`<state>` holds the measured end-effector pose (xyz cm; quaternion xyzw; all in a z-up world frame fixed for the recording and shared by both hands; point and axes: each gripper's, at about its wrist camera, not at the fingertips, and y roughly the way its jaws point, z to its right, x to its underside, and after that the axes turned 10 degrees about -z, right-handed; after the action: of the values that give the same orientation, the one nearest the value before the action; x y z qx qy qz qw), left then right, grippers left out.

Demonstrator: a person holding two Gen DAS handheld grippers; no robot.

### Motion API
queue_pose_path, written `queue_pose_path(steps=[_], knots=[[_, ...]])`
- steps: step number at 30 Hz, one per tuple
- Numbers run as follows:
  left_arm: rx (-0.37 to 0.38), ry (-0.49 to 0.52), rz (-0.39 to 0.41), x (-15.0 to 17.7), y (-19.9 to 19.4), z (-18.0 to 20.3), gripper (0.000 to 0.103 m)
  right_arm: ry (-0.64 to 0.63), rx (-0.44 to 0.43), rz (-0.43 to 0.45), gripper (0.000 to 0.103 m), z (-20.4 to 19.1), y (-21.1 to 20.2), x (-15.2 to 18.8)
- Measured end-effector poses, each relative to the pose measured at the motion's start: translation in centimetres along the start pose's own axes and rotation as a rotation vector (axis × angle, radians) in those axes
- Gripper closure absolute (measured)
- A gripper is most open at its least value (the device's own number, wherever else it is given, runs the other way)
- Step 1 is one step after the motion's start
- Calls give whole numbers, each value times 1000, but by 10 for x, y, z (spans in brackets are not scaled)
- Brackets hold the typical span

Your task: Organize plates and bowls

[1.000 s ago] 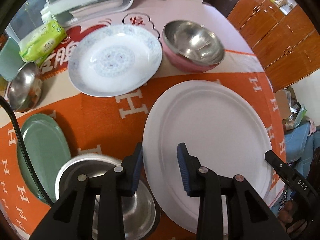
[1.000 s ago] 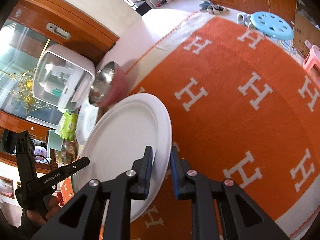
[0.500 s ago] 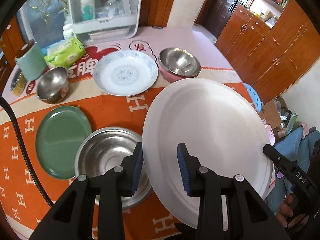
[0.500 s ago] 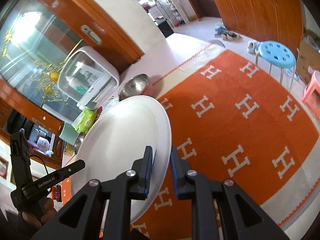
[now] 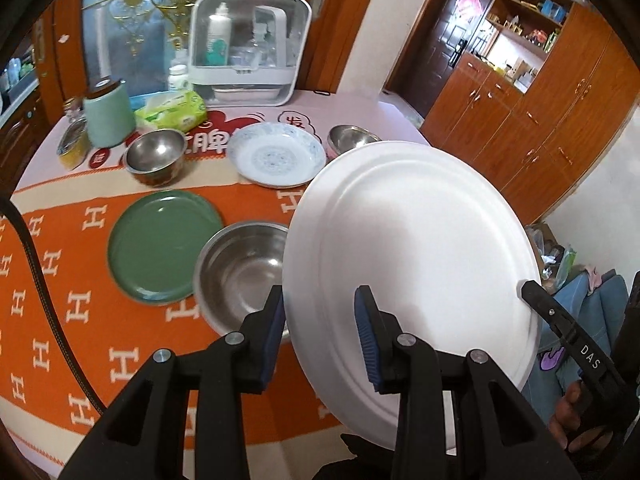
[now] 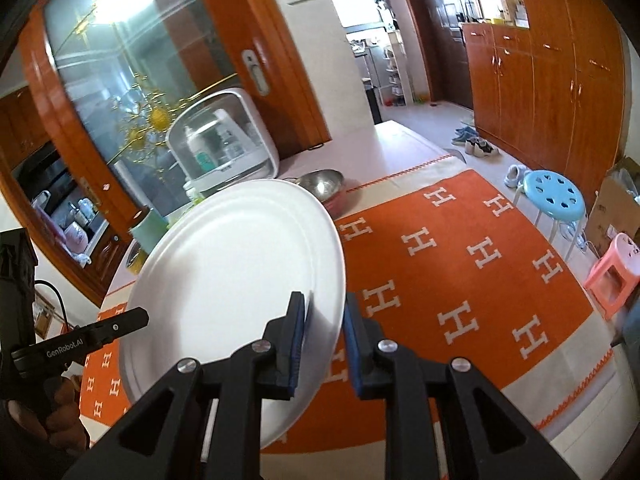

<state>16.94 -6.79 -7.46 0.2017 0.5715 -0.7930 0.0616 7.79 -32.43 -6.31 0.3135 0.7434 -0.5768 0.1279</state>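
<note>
White plate [image 5: 408,248] is up off the table, tilted, held at two opposite spots on its rim. Left gripper [image 5: 320,312] clamps the near-left rim, one pad on the plate's face, the other just past its edge. Right gripper [image 6: 324,320] has the opposite rim between its pads; its jaws are opening a little, pads look still on the rim. A hand [image 5: 568,412] shows on the right gripper's handle.

Below the plate's left edge, on the orange cloth [image 5: 60,280]: large steel bowl [image 5: 244,276], partly hidden by the plate. Green plate [image 5: 164,246] sits just beside it, to the left. Farther back: small steel bowl [image 5: 156,156], patterned plate [image 5: 278,154], and a pink bowl [image 5: 352,136] with steel inside, partly behind the white plate. At the back of the table: green canister [image 5: 108,116], tissue pack [image 5: 172,114], white box with clear front [image 5: 250,44], bottles inside
</note>
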Motion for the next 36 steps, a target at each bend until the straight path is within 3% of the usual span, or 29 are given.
queue_pose_path(steps=[7,14,27,36], knots=[[3,4,47,51,-30,-25,68,-39,12,17,82,-31,-14,45],[-49,19,51,94,-43,-48,66,-97,42,-13,81,-58,-12,83],[-109,-59,-43,148,-17,-84,65,-156,61,-226,80,-76,27,127],[-132,-74,-135,163,19,-90,65,-145,90,-353,80,-66,61,141]])
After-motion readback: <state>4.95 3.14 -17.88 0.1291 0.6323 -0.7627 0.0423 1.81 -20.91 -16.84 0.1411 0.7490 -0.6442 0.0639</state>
